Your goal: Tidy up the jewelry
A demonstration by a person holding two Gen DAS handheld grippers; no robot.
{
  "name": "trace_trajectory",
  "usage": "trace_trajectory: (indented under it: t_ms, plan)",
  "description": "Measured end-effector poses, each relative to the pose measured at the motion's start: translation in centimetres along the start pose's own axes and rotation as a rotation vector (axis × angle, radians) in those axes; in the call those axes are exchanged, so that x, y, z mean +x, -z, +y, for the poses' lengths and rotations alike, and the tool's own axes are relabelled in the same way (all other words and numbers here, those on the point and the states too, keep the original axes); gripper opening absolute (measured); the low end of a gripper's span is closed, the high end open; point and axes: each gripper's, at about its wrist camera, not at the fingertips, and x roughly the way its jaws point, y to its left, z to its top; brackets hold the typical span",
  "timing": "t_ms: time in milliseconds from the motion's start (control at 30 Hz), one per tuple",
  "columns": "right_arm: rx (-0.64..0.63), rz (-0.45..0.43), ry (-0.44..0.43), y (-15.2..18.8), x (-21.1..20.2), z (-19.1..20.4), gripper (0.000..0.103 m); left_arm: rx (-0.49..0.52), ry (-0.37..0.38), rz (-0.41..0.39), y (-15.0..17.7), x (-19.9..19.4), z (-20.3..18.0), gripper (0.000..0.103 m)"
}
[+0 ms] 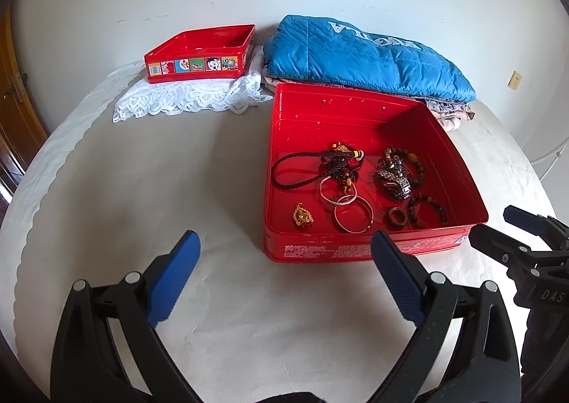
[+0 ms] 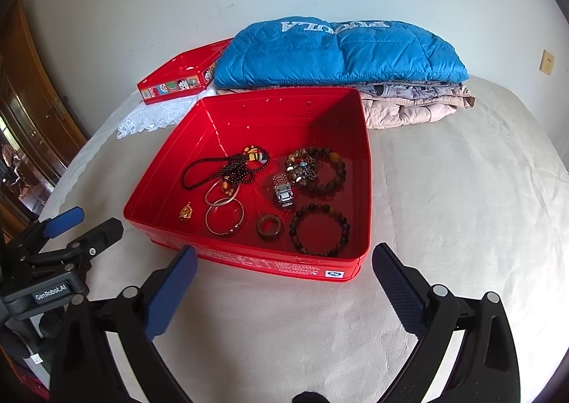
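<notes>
A large red tin (image 1: 355, 250) (image 2: 256, 262) lies open on the bed and holds several pieces of jewelry: a black cord necklace (image 2: 213, 168), silver bangles (image 2: 224, 216), a gold pendant (image 2: 185, 211), a metal watch band (image 2: 283, 191), a wooden ring (image 2: 268, 226) and dark bead bracelets (image 2: 320, 234). My left gripper (image 1: 284, 253) is open and empty, just in front of the tin's near left corner. My right gripper (image 2: 284, 264) is open and empty, in front of the tin's near wall. Each gripper shows in the other's view (image 1: 498, 225) (image 2: 85, 221).
A second red tin (image 1: 199, 54) (image 2: 177, 78) with cartoon pictures sits on a white lace cloth (image 1: 185, 101) at the back left. A folded blue jacket (image 1: 355, 51) (image 2: 338, 51) lies on a stack of folded clothes (image 2: 409, 104) behind the large tin. Wooden furniture (image 2: 35, 101) stands at left.
</notes>
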Motion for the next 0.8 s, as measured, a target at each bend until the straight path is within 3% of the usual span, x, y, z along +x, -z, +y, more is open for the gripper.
trace_trajectory:
  t_ms: [800]
  plan:
    - [-0.001,0.004,0.004,0.01,0.09,-0.05,0.099,0.005,-0.001,0.005,-0.04,0.26,0.00,0.096]
